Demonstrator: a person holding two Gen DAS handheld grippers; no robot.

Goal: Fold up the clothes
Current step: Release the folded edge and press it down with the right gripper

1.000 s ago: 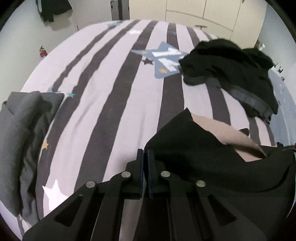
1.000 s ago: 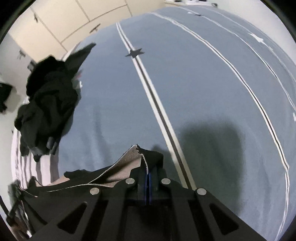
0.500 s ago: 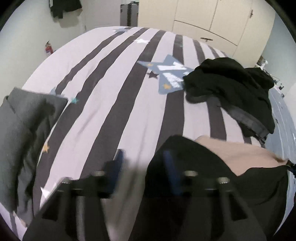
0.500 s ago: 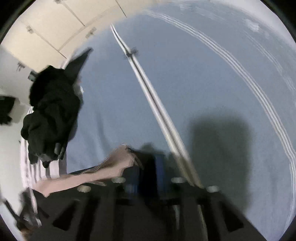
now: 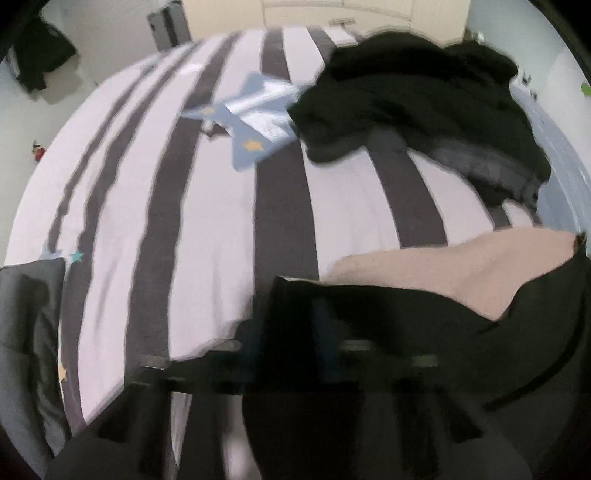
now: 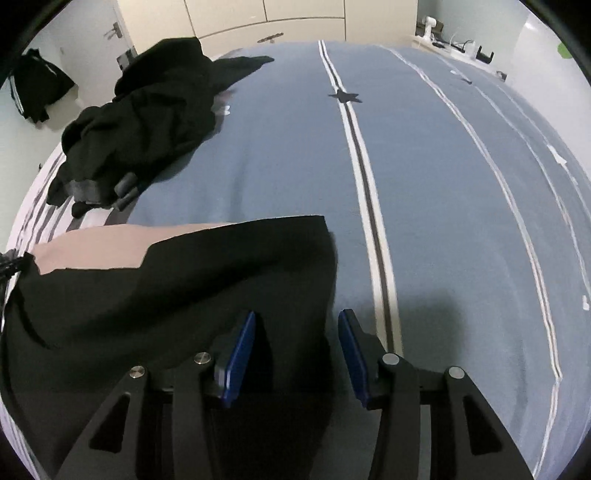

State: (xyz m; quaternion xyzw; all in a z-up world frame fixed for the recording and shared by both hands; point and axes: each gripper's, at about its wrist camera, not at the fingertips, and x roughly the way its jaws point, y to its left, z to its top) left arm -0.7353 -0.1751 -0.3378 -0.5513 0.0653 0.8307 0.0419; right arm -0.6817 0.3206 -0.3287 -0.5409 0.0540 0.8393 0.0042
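Black garment (image 6: 192, 295) with tan lining (image 6: 96, 247) spread flat on bed (image 6: 461, 221), near edge, straddling seam between striped cover (image 5: 207, 221) and blue cover (image 6: 443, 240).

Right gripper (image 6: 297, 350): apart, blue pads (image 6: 240, 358) clear of cloth, garment's right-hand edge lying between them, nothing pinched. Jaws reading as opening.

Left gripper (image 5: 288, 343): heavily motion-blurred over garment's left corner; taken as together. Cloth between the fingers or not: cannot tell through blur.

Around the garment:
- Heap of black clothes (image 5: 417, 103) beyond garment, further up bed, well apart. Same heap in right wrist view (image 6: 147, 122), up-left of garment. Grey ribbed hem sticking out on the garment side.
- Grey folded fabric (image 5: 26, 350) left of garment at bed edge, well apart.
- Blue star print (image 5: 251, 122) on striped cover beyond garment, just beside heap.
- Black star (image 6: 343, 96) on white-and-dark stripe right of garment, further up.
- Cabinets (image 6: 266, 14) behind bed head.
- Dark clothing (image 6: 33, 88) hanging on wall, far left.
- Small red item (image 5: 37, 151) on floor left of bed, too small to identify.

Nothing lying on top of garment.
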